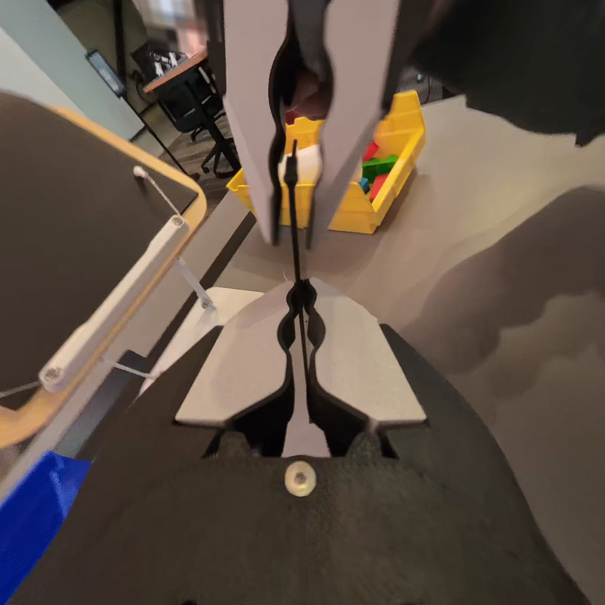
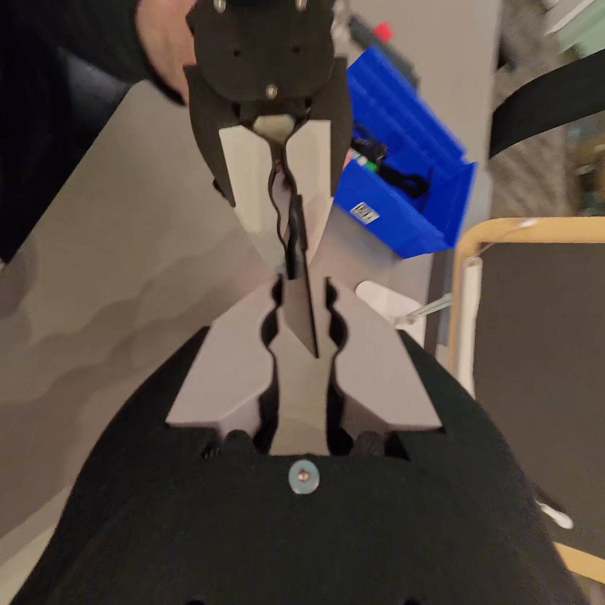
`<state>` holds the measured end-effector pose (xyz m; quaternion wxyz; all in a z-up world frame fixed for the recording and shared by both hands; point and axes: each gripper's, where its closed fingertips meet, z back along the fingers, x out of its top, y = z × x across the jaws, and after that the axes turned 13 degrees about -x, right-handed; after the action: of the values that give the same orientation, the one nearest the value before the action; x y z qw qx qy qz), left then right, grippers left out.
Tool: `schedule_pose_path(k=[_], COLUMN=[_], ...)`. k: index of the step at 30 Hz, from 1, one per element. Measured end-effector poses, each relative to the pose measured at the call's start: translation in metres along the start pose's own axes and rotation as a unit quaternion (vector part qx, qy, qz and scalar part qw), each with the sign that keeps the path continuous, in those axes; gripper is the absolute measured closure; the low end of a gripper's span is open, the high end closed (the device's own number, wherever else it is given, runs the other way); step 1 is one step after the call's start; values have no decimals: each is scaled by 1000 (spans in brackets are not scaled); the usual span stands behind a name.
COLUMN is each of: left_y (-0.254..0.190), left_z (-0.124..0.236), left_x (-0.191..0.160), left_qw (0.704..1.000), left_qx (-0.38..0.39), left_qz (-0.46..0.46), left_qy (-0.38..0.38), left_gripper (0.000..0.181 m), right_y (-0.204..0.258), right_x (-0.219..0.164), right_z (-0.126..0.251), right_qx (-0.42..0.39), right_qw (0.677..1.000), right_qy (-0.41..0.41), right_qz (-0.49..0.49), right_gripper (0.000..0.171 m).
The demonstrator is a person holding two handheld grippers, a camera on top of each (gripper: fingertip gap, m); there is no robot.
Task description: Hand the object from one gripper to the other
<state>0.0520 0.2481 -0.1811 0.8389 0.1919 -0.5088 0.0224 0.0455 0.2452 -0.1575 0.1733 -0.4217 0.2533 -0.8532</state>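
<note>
Table [image 1: 458,229]: we work over a grey top, a yellow bin [image 1: 393,183] beyond the object, a blue bin [image 2: 409,196] opposite.
Left gripper [image 1: 302,284]: clamped on the object's lower end.
Right gripper [image 2: 302,284]: fingers apart around it, not gripping.
Object [image 1: 294,229]: thin black strip, upright between both grippers.
Handover: we judge the right should close squarely before the left lets go.

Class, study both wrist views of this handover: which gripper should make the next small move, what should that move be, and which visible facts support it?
Probably the right gripper should close. The left gripper is shut on the thin black strip, whose free end already lies between the right gripper's open fingers, touching neither as far as can be seen. Only once that grip holds should the left gripper let go.
</note>
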Motion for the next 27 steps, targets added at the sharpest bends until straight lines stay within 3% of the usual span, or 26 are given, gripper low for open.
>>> schedule_pose_path(k=[2, 5, 10, 15, 21, 23, 27], left_y=[13, 28, 50, 61, 64, 68, 71], left_z=[7, 20, 38, 42, 39, 42, 45], left_x=[1, 8, 13, 14, 14, 14, 11], left_qw=[996, 967, 890, 837, 795, 779, 768], left_qx=[3, -30, -82, -99, -102, -97, -89], left_qz=[74, 210, 365, 443, 493, 506, 517], left_qy=[-43, -143, -259, -307, -337, -358, -367], left_gripper=[180, 180, 180, 180, 181, 181, 181], right_y=[-18, -26, 15, 43, 49, 50, 50], right_x=[7, 7, -2, -27, -12, -12, -7], right_z=[3, 10, 3, -20, -24, -28, -24], right_qx=[-85, -203, -291, -335, -392, -388, -387], right_qw=[996, 972, 920, 885, 860, 861, 861], right_qy=[-21, -23, -34, -19, -61, -57, -66], right_qz=[25, 112, 261, 322, 322, 325, 323], right_gripper=[115, 91, 101, 102, 134, 154, 161])
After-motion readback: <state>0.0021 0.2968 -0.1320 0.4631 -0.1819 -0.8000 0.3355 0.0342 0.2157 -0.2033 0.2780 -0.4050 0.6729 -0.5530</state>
